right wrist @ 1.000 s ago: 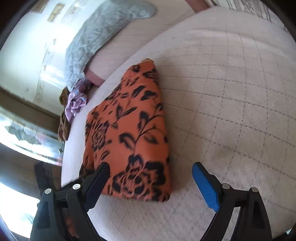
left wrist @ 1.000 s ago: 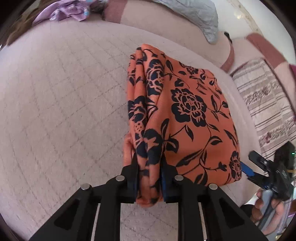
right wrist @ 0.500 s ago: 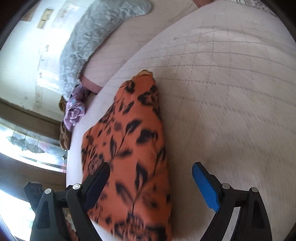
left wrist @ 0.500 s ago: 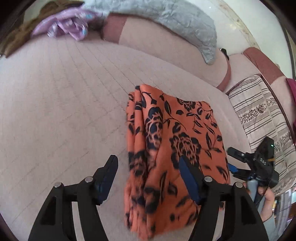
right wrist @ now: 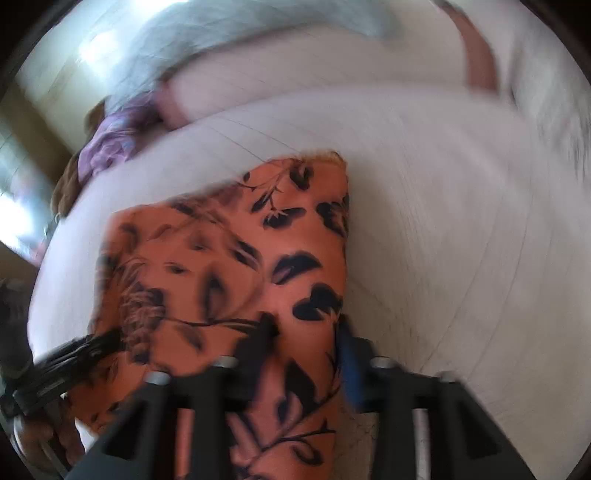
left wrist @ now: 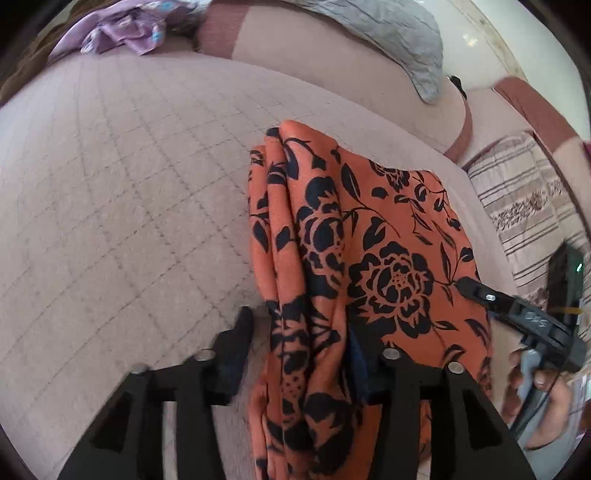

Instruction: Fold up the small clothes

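Observation:
A folded orange cloth with black flowers point(left wrist: 354, 258) lies on the quilted beige cushion point(left wrist: 122, 221). My left gripper point(left wrist: 301, 339) straddles the cloth's near left folded edge; its jaws stand partly apart around the layers. My right gripper point(right wrist: 306, 339) has its jaws drawn in around the cloth's near right edge point(right wrist: 303, 387), and the cloth point(right wrist: 229, 258) looks pinched between them; this view is blurred. The right gripper also shows in the left wrist view point(left wrist: 517, 314), held by a hand at the cloth's right side.
A grey pillow point(left wrist: 388, 33) and a purple garment point(left wrist: 125, 29) lie at the back of the sofa. A striped cushion point(left wrist: 528, 206) sits at the right.
The left gripper let go of the cloth's edge, opened wide, then came back around it and narrowed. The right gripper moved onto the cloth's edge and closed in from wide open.

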`<state>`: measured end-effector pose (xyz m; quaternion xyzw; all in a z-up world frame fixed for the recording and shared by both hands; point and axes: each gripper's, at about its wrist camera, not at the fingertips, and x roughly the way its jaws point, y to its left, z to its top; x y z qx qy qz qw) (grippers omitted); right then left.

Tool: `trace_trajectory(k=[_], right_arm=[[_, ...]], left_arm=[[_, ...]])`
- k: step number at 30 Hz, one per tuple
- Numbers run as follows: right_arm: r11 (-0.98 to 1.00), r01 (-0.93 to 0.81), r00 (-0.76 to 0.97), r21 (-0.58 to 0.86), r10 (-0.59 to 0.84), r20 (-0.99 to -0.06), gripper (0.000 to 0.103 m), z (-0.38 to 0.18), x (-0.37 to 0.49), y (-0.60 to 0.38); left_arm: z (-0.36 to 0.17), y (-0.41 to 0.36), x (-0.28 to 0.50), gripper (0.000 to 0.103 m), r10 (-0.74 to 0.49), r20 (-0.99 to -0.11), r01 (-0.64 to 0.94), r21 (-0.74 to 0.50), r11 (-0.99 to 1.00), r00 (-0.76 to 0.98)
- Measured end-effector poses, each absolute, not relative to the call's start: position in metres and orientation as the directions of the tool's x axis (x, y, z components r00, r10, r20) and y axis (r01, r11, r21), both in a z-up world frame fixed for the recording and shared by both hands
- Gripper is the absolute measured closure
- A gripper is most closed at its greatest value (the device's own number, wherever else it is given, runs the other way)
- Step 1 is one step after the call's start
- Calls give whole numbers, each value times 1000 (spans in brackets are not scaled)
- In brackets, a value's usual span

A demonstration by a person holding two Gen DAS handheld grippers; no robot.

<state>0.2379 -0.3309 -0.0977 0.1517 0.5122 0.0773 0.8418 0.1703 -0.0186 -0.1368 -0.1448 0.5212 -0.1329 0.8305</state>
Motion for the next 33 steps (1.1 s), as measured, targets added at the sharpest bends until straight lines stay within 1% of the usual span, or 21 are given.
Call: trace_trajectory(k=[2, 3, 7, 8, 9, 10, 11, 12, 13, 15, 16, 17, 18, 19, 20, 21, 22, 26, 29, 31, 33], right_arm=[[824, 101, 491, 557, 446, -748, 16, -102, 229, -360], [785, 118, 512, 609, 477, -714, 16, -102, 226, -369], [747, 132, 522, 651, 506, -687, 16, -101, 232, -378], [734, 132, 514, 666, 524, -679, 16, -103, 236, -376], [721, 127, 498, 681, 548, -672, 17, -107, 242, -374], [708, 111, 454, 698, 588, -669, 21, -115, 250, -366], [709, 95, 419, 699, 608, -674, 51, -119, 256, -361], [753, 82, 402, 653, 574, -713, 58, -115, 254, -350], [825, 24, 419, 564, 504, -755, 60, -99, 252, -336], [898, -61, 469, 435, 410, -782, 64, -70, 240, -317], [921, -92, 500, 378, 371, -782, 64, -59, 237, -310], [935, -101, 505, 340, 342, -793, 64, -61, 238, -305], [941, -82, 477, 327, 325, -816, 63, -72, 243, -307], [946, -40, 431, 323, 308, -848, 54, -90, 249, -311], [935, 15, 429, 355, 315, -847, 39, -103, 249, -321], [918, 37, 453, 395, 337, -826, 36, -103, 245, -329], [899, 53, 470, 435, 362, -805, 35, -99, 238, -335], [906, 42, 553, 421, 330, -765, 35, -70, 211, -338], [878, -15, 603, 479, 390, -696, 26, -45, 183, -327], [880, -78, 581, 469, 422, -696, 24, -45, 170, -310], [882, -97, 504, 460, 443, -742, 24, -65, 171, -297]], left_arm=[[-124, -8, 166, 47, -364, -814, 84, -367, 926, 452], [-117, -6, 165, 47, -361, -803, 94, -362, 927, 473], [-114, -9, 173, 46, -369, -795, 117, -359, 926, 481], [-125, -11, 183, 62, -357, -818, 119, -341, 932, 451], [-141, -15, 185, 70, -362, -836, 118, -345, 931, 413], [-145, -14, 187, 71, -380, -830, 102, -372, 923, 408], [-140, -17, 186, 78, -367, -828, 100, -360, 927, 424], [-133, -20, 181, 79, -349, -823, 108, -338, 935, 447], [-126, -23, 176, 80, -329, -817, 121, -310, 943, 474], [-133, -22, 173, 79, -316, -821, 115, -298, 948, 476], [-142, -20, 176, 73, -330, -826, 103, -320, 942, 457], [-145, -20, 179, 63, -339, -827, 94, -334, 938, 449], [-141, -20, 180, 58, -330, -830, 81, -330, 940, 450], [-134, -19, 180, 56, -317, -835, 73, -319, 945, 450], [-128, -18, 177, 52, -315, -837, 84, -311, 947, 447], [-122, -19, 173, 50, -299, -841, 97, -287, 953, 451], [-117, -20, 170, 47, -277, -842, 104, -258, 960, 463], [-103, -29, 152, 44, -212, -835, 127, -172, 977, 508], [-107, -25, 141, 43, -188, -835, 131, -139, 982, 517], [-113, -27, 139, 43, -173, -849, 121, -130, 984, 500], [-111, -25, 137, 43, -174, -852, 110, -137, 984, 494]])
